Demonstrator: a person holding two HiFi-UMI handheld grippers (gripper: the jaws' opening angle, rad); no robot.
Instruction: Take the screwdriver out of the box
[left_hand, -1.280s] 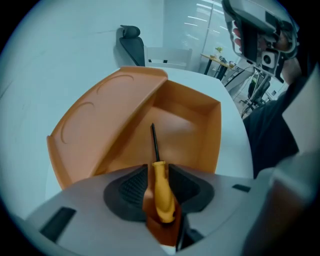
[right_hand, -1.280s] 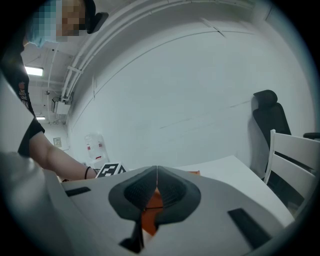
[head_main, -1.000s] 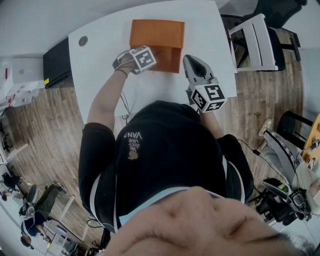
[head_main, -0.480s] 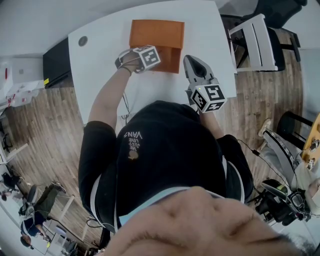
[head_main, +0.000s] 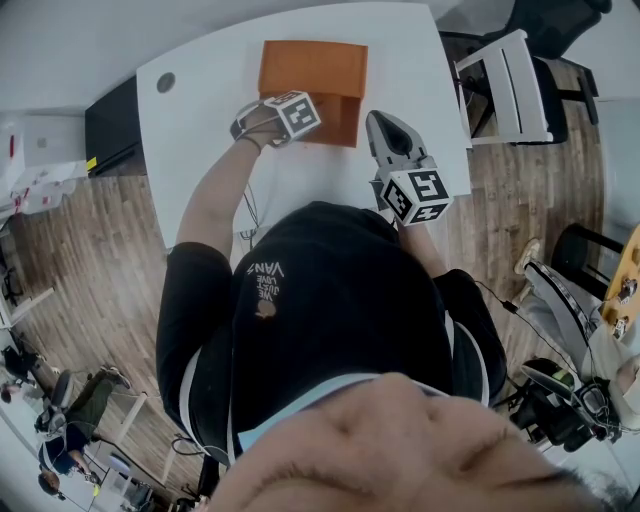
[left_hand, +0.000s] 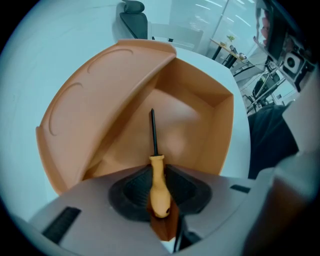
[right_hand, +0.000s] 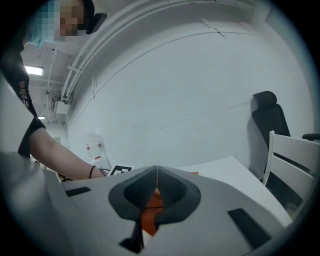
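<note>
White table (head_main: 200, 130), left gripper (left_hand: 158, 170) closing around screwdriver (left_hand: 159, 192) handle in box (left_hand: 95, 110)

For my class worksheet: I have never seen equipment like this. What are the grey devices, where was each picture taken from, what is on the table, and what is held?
No robot here: a person holds a two-jaw gripper in each hand. The head view looks down from a camera on their head; each gripper view looks along that gripper's jaws. On the white table stands an open orange box. The left gripper points down into it, its jaws closing round the yellow handle of the screwdriver inside, seemingly not yet gripping. The right gripper is held level beside the box, jaws shut, empty.
</note>
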